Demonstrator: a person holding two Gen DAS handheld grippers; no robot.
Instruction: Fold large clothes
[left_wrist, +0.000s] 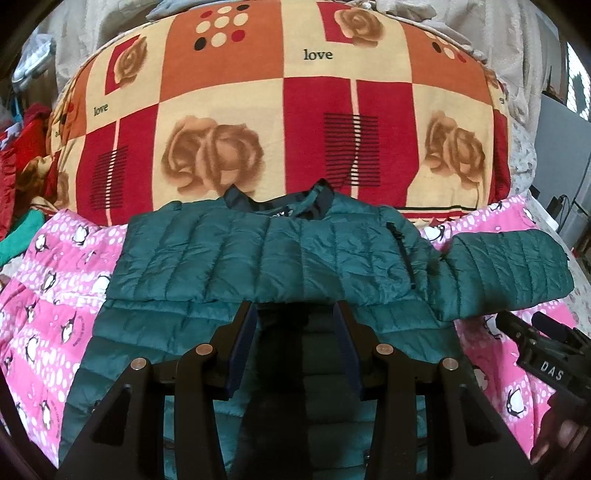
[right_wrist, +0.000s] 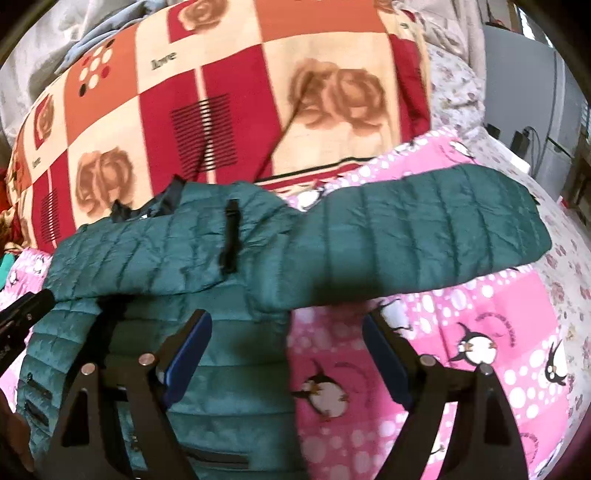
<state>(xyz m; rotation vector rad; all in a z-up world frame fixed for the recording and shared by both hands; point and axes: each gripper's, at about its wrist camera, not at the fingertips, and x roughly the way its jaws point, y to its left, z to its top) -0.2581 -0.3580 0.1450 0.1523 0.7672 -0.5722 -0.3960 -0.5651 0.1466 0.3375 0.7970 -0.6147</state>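
A dark green quilted jacket (left_wrist: 229, 258) lies flat on a pink penguin blanket (left_wrist: 48, 295), collar toward the far side. One part is folded across its chest. Its other sleeve (right_wrist: 424, 229) stretches out to the right over the blanket. My left gripper (left_wrist: 295, 310) hovers over the jacket's lower middle; its blue pads (left_wrist: 243, 350) stand a little apart with nothing between them. My right gripper (right_wrist: 287, 317) is wide open above the jacket's right edge and the blanket, just below the outstretched sleeve. Each gripper shows at the edge of the other's view: right (left_wrist: 535, 339), left (right_wrist: 26, 314).
A big folded quilt (left_wrist: 295, 110) with roses and "love" print rises right behind the jacket's collar. Red and green clothes (left_wrist: 22, 158) pile up at the left. To the right lie a floral sheet (right_wrist: 454, 85), cables and a grey cabinet (right_wrist: 524, 85).
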